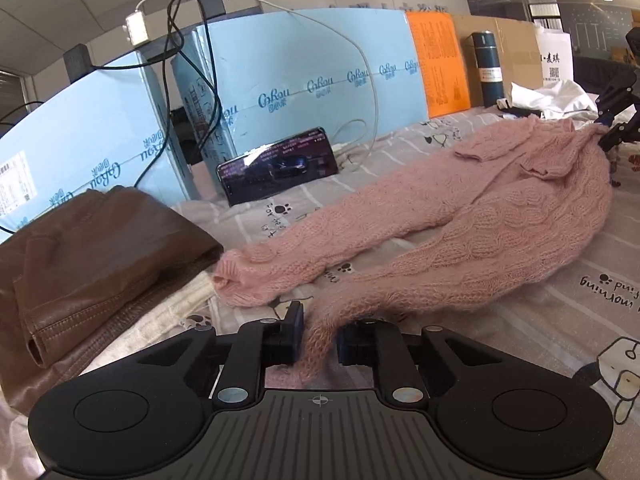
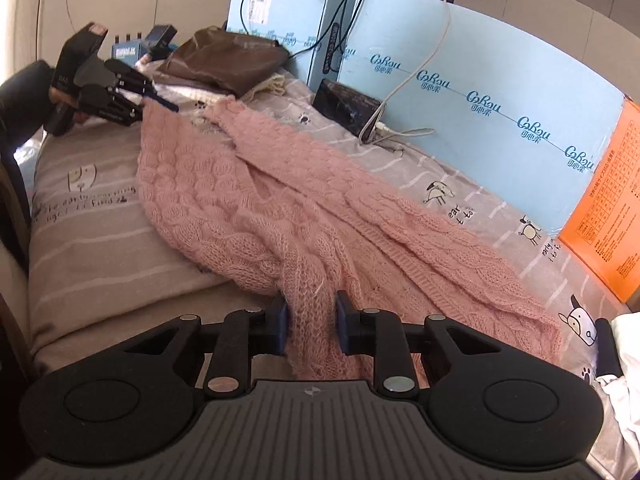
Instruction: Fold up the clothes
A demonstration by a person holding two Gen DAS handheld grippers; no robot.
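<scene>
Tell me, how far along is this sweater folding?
Early. Done: a brown jacket lies folded at the side. In hand: the left gripper and right gripper each pinch an edge of the pink sweater, stretched between them. Left: it lies rumpled on the bedsheet, sleeves unfolded.

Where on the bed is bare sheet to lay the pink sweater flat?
Bare sheet lies on the near side of the pink sweater. It is crowded by the brown jacket, and along the blue boxes where the phone leans.
</scene>
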